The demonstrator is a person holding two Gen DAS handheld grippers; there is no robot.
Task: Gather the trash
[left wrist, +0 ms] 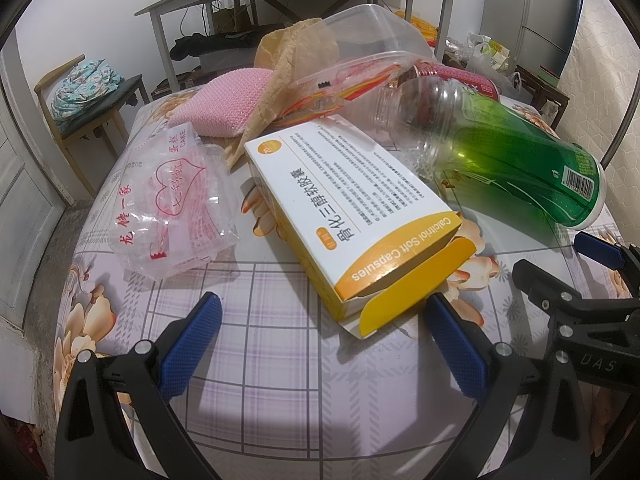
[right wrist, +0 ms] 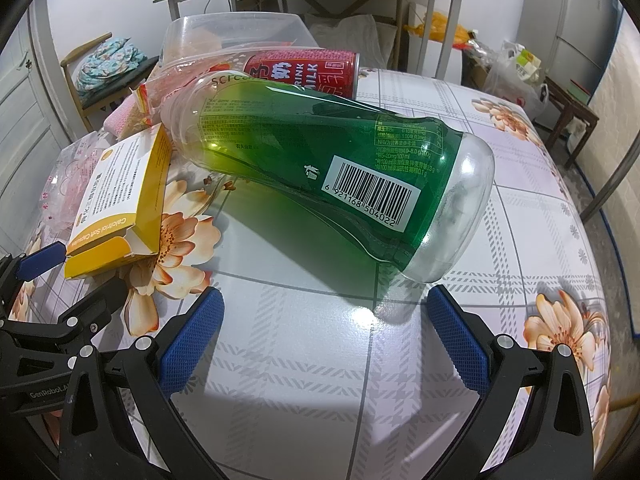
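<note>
Starting from the left with the medicine box (left wrist: 352, 216) as the anchor: off its left side lies a crinkled clear cake bag (left wrist: 176, 204), and behind it a pink sponge (left wrist: 224, 106) with a tan paper wrapper (left wrist: 288, 68) leaning on a clear plastic container (left wrist: 372, 36). The box itself lies flat on the flowered tablecloth (left wrist: 280, 360), end flap hanging open. The left gripper (left wrist: 320, 344) sits just in front of it, fingers spread wide, holding nothing. To the box's right, a green bottle (right wrist: 320, 160) lies on its side, with a red milk can (right wrist: 304, 72) behind it. The right gripper (right wrist: 324, 332) hovers near the bottle's base, also spread and empty.
</note>
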